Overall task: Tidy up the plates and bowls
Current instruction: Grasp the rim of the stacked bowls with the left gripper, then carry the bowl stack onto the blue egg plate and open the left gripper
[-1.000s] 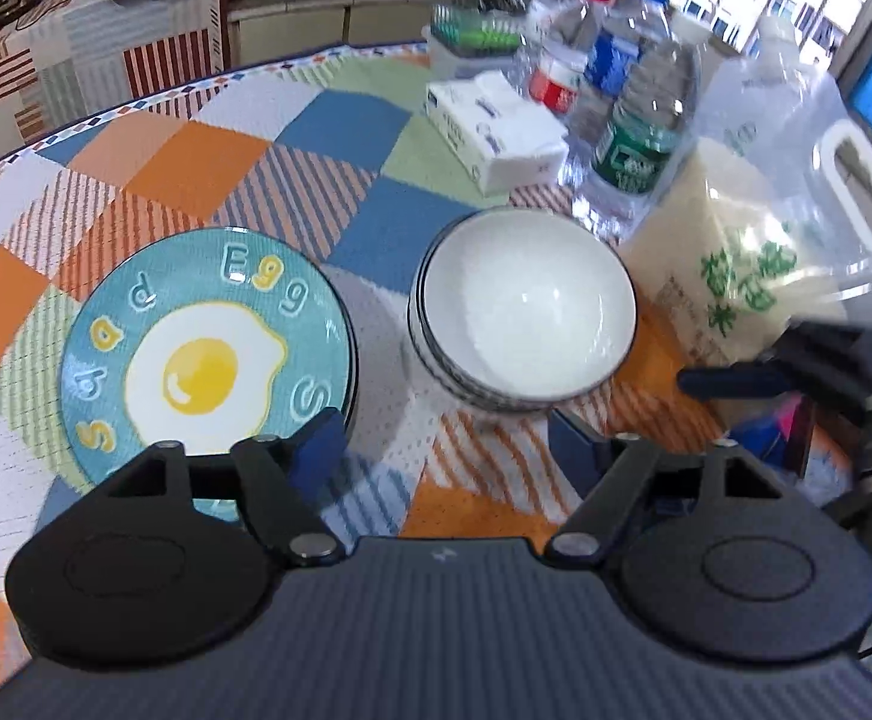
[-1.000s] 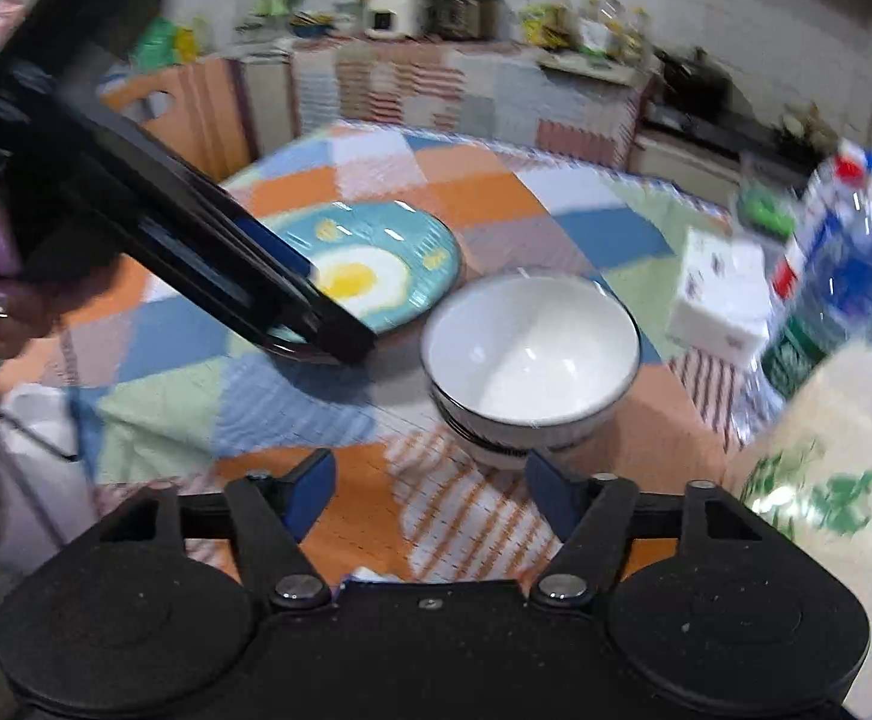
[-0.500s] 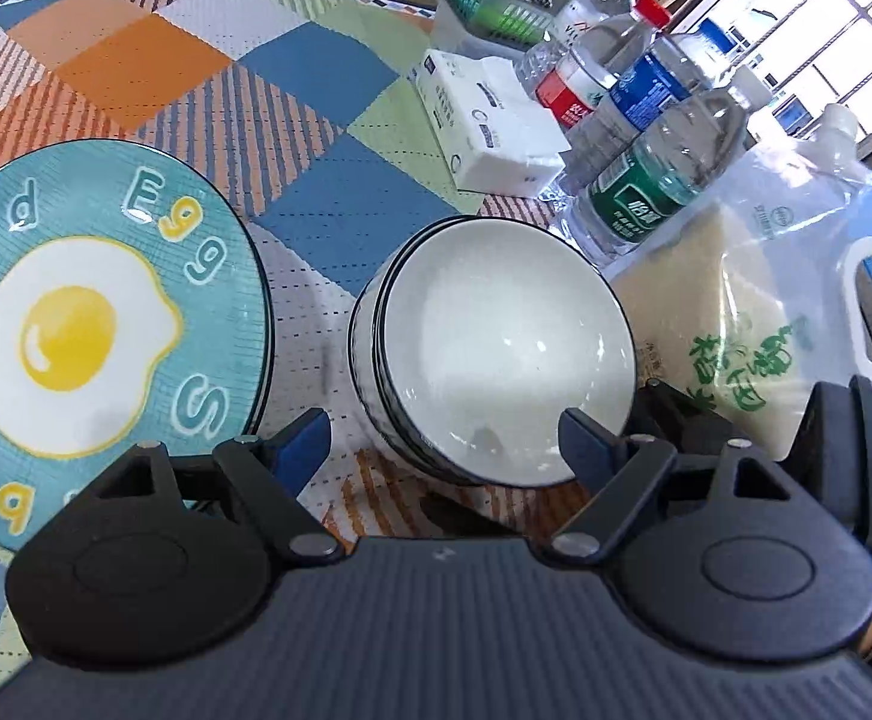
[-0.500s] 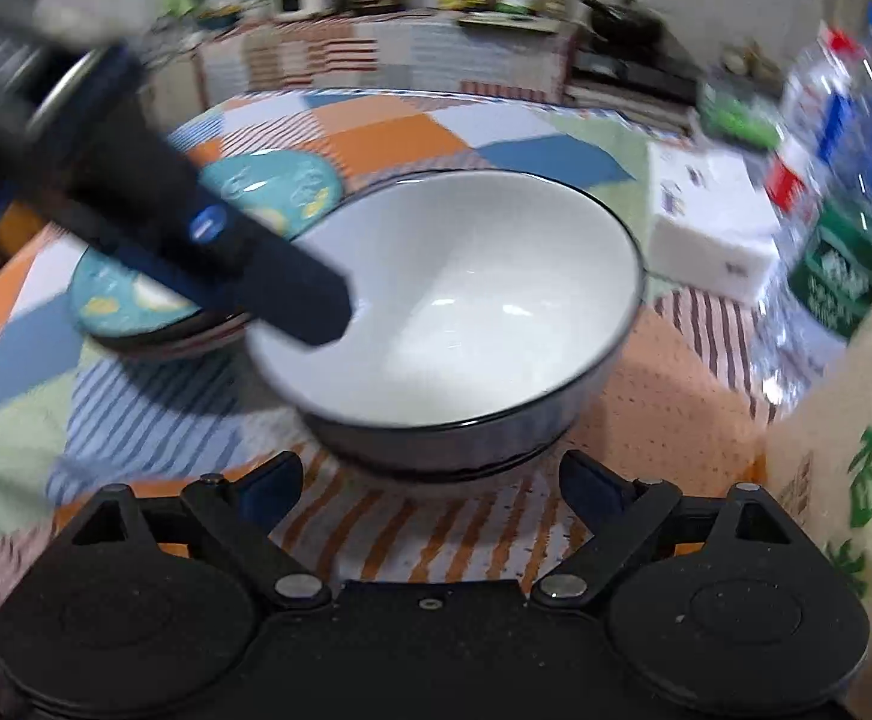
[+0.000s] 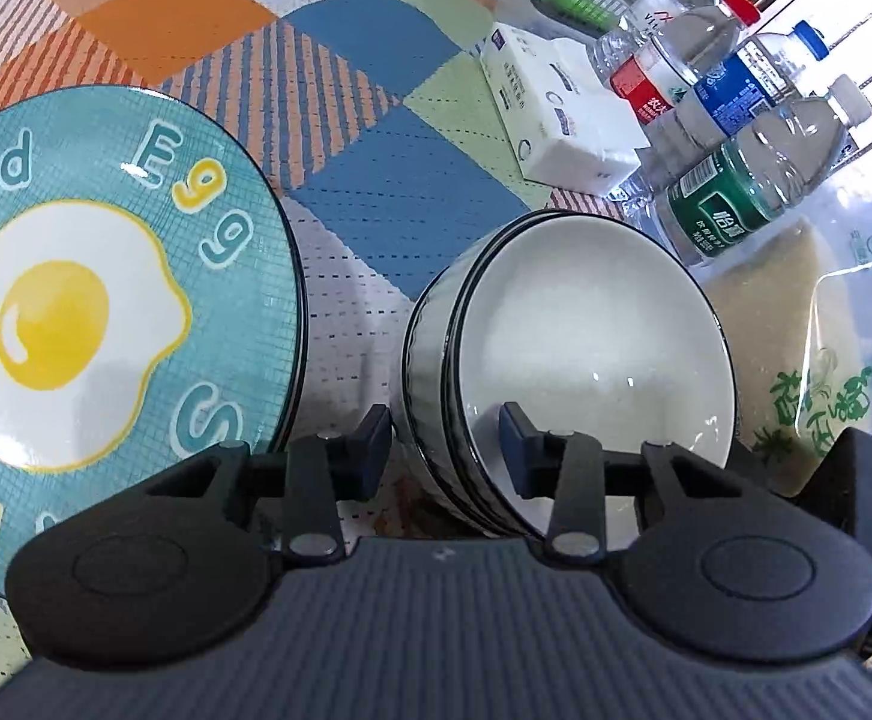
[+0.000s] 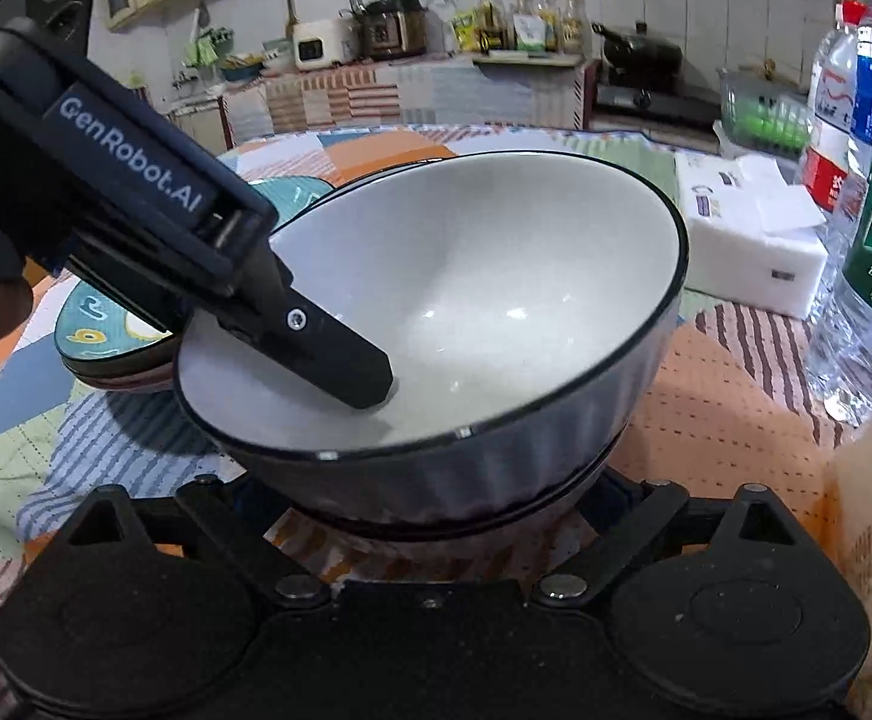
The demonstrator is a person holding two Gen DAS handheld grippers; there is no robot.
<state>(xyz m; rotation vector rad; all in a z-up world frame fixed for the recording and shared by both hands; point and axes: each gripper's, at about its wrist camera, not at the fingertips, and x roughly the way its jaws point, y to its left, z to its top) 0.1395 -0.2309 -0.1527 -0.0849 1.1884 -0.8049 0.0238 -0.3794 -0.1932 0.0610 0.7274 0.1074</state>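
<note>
A stack of white bowls with dark rims (image 5: 592,360) stands on the patchwork tablecloth; it also shows in the right wrist view (image 6: 484,312). My left gripper (image 5: 445,450) straddles the near rim of the stack, one finger inside the top bowl and one outside, jaws closing on the bowl wall. In the right wrist view the left gripper's finger (image 6: 339,360) reaches into the top bowl. My right gripper (image 6: 429,516) sits low at the base of the stack, its fingertips hidden under the bowls. A stack of teal egg plates (image 5: 93,312) lies to the left.
A white tissue pack (image 5: 562,120), several water bottles (image 5: 754,174) and a bag of rice (image 5: 814,360) crowd the right side. A kitchen counter with appliances (image 6: 387,30) stands behind the table.
Both grippers have moved in on the bowl stack. The left jaws have narrowed around the rim, and the right gripper has come under the stack's base.
</note>
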